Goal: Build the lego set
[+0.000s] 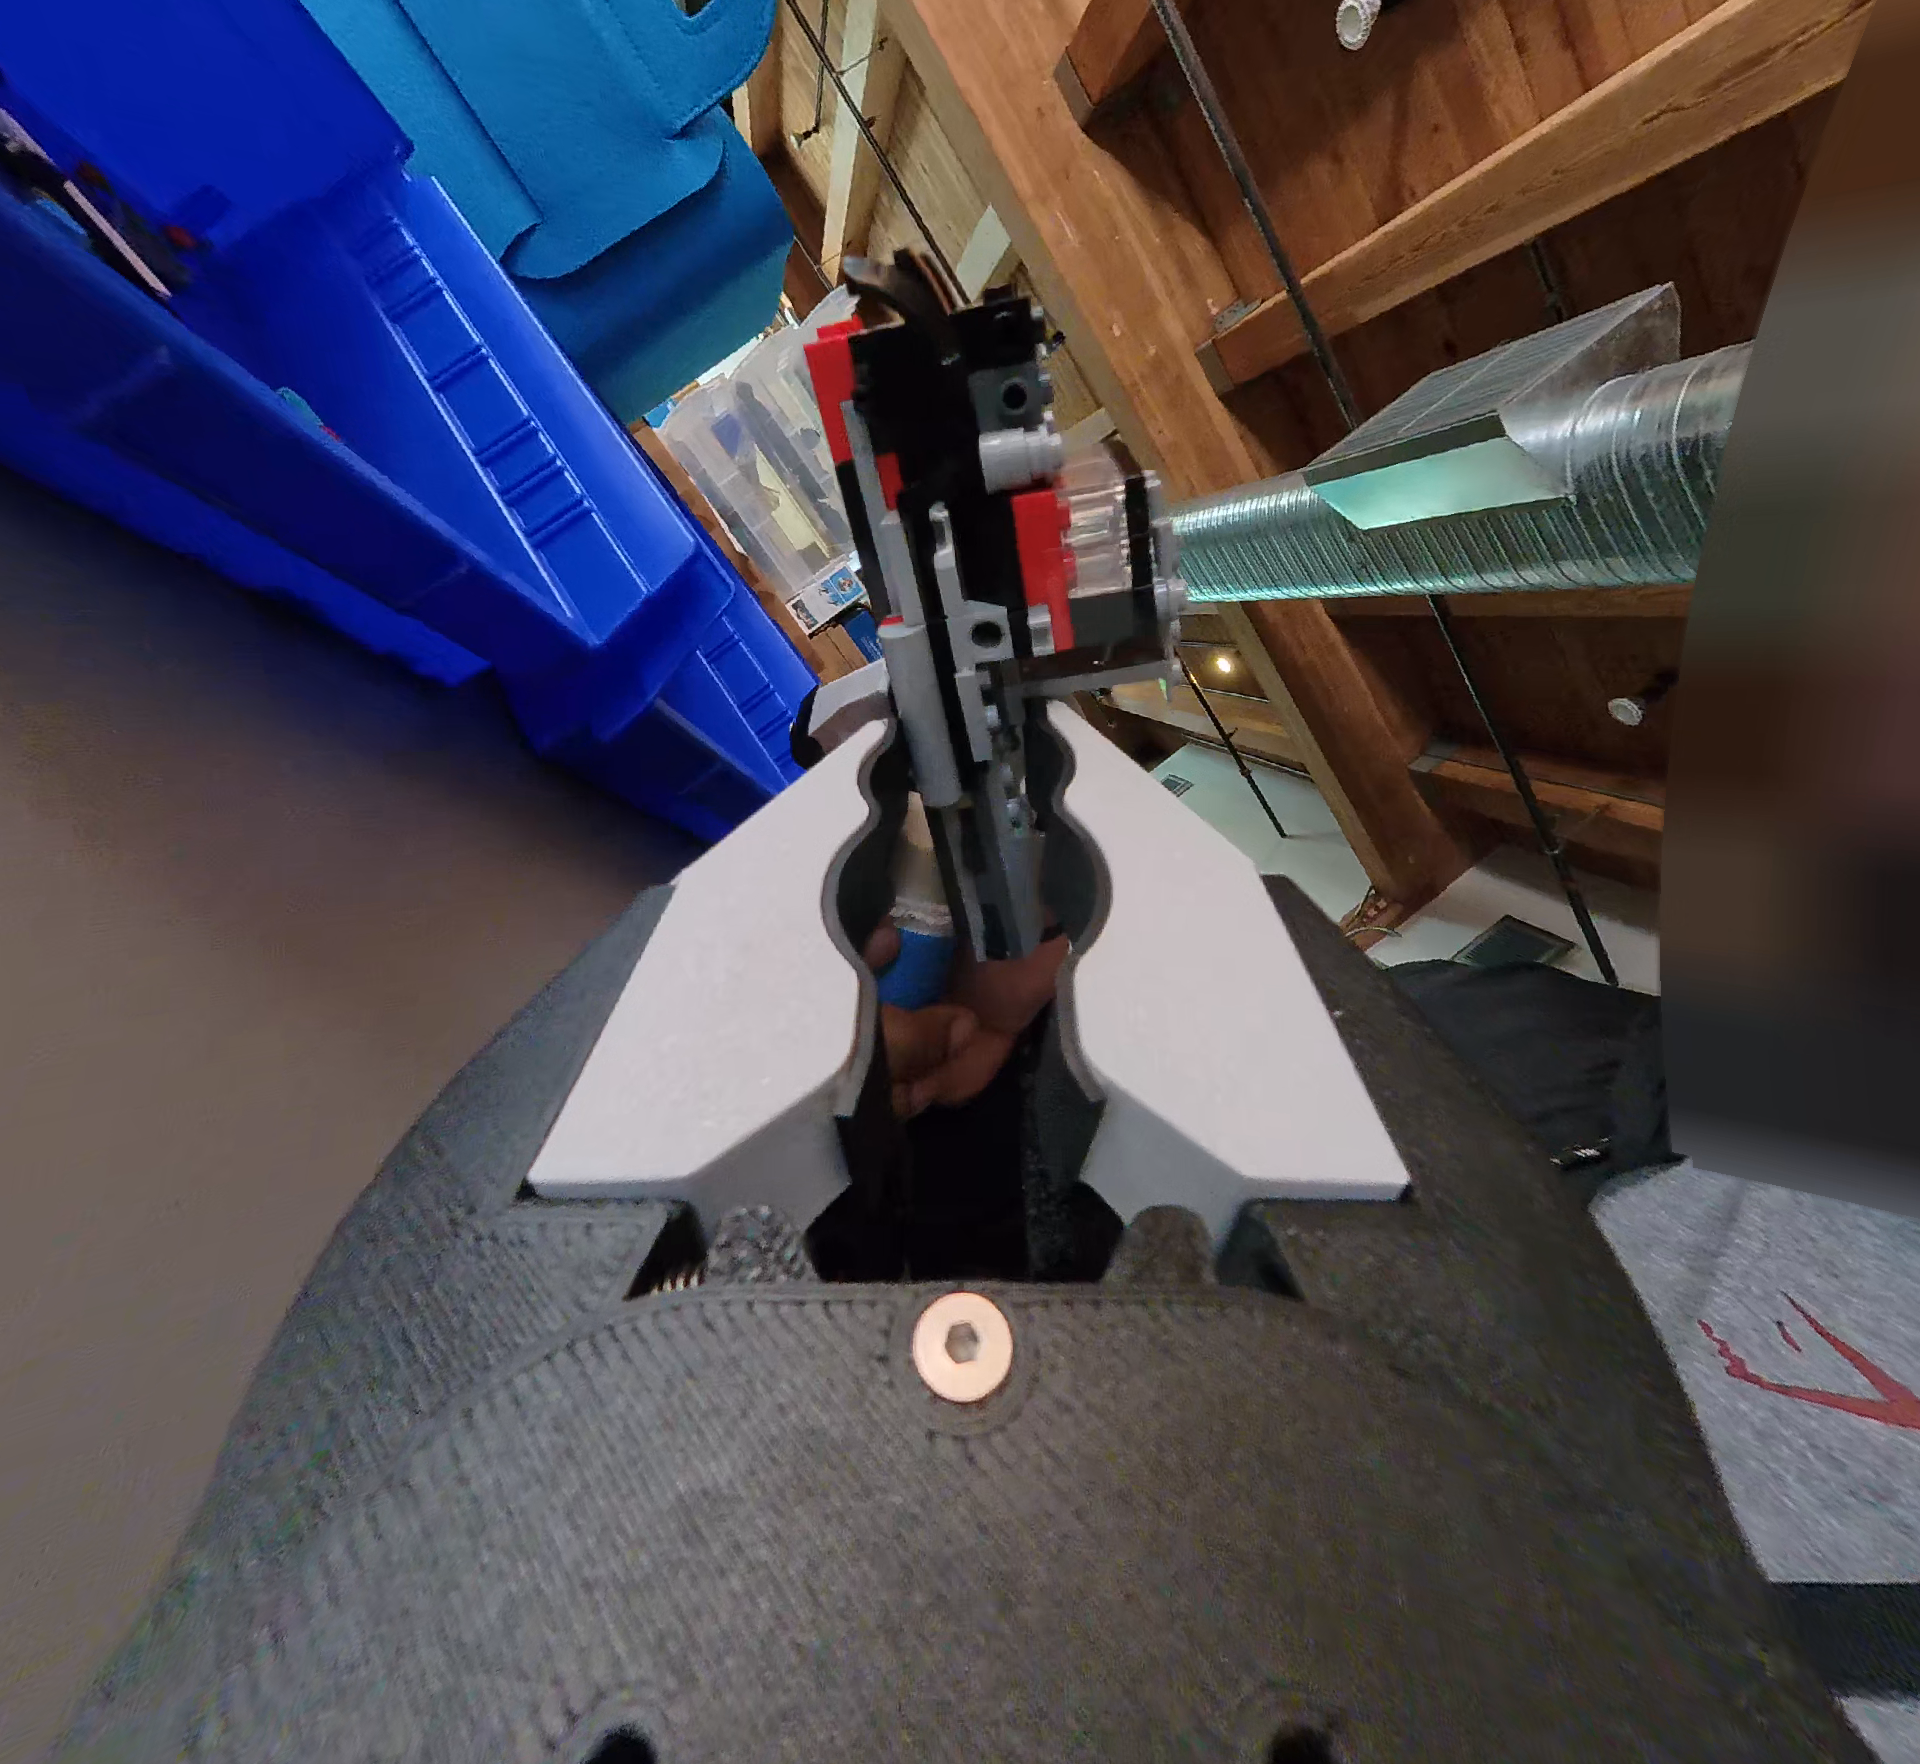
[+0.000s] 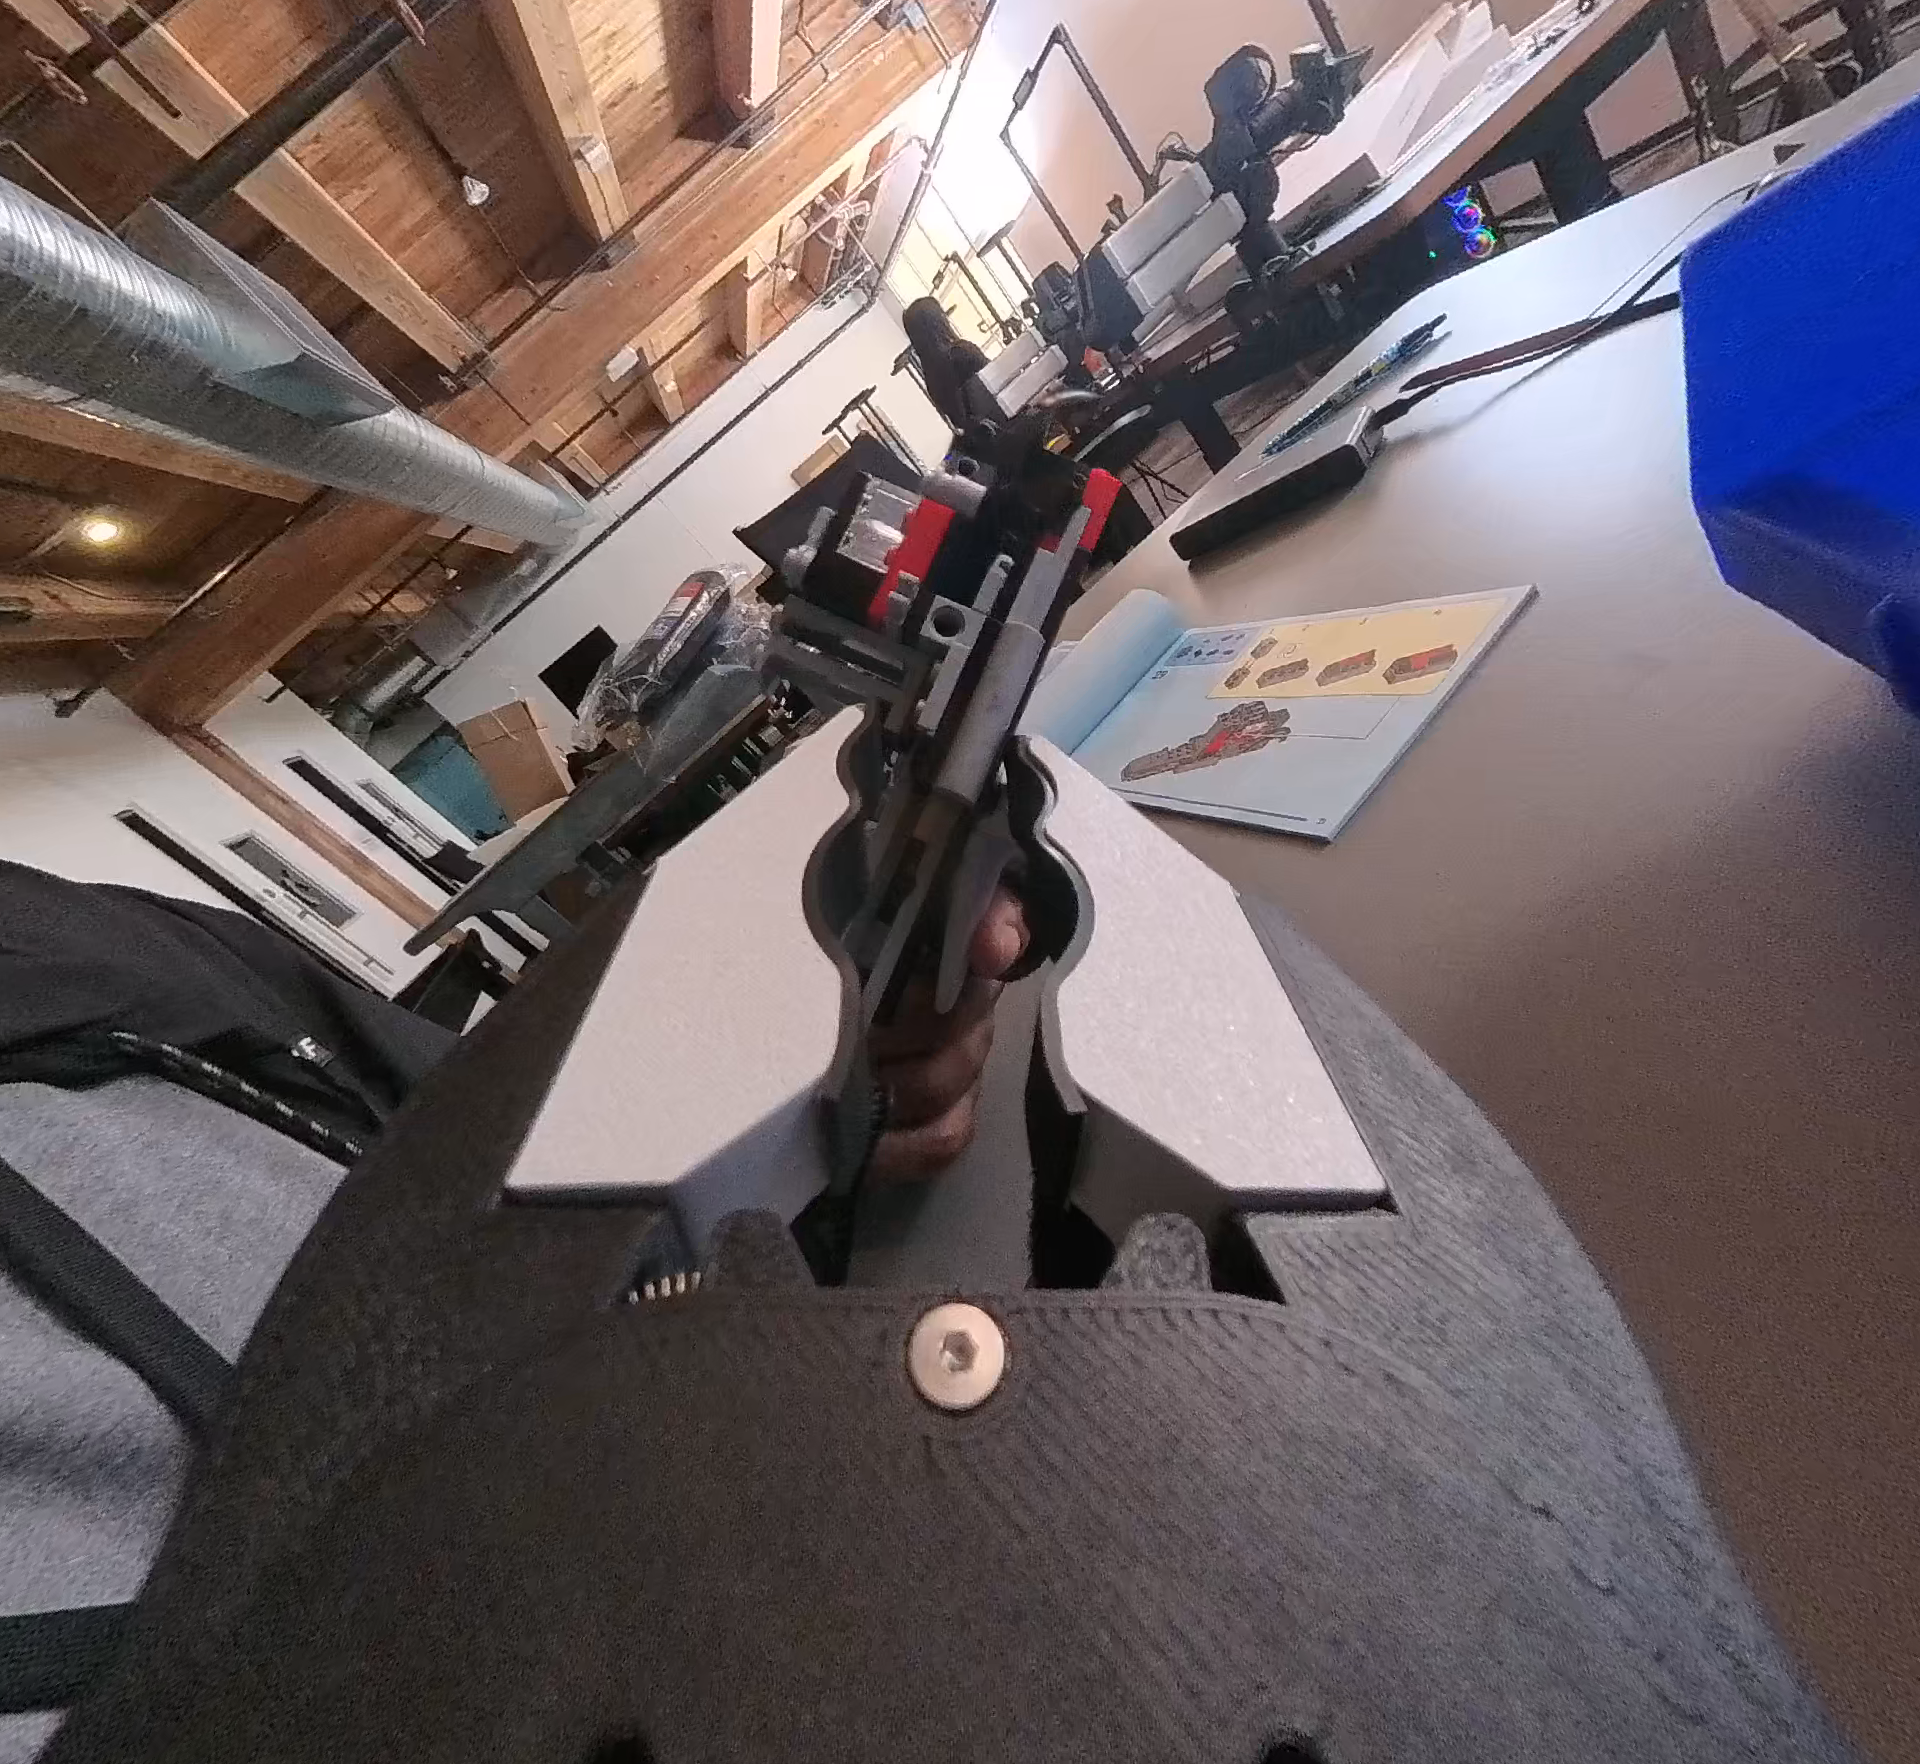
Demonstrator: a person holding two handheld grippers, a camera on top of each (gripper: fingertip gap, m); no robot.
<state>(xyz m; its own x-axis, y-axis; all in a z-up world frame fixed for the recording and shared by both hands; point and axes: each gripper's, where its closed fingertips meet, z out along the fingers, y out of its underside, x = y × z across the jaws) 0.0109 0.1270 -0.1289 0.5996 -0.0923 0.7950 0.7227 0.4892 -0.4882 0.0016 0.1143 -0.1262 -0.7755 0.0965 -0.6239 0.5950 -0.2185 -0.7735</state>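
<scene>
A partly built lego model (image 1: 966, 509) of black, red, grey and clear bricks is held up in the air, tilted toward the ceiling. My left gripper (image 1: 966, 748) is shut on its grey lower end, with the white fingers (image 1: 727, 987) close on both sides. The right wrist view shows the same model (image 2: 935, 561) from the other side. My right gripper (image 2: 935, 758) is also shut on its grey lower end. A hand (image 2: 935, 1060) shows in the gap behind the model in both views. The model's base is hidden between the fingers.
An open instruction booklet (image 2: 1299, 706) lies on the grey table (image 2: 1558, 1039). A blue bin (image 1: 312, 364) stands at the left, with a teal felt bag (image 1: 582, 52) behind it; the bin (image 2: 1818, 415) is at the right in the right wrist view. A grey flat device (image 2: 1278, 488) lies farther back. The tips of both grippers are at nearly the same place.
</scene>
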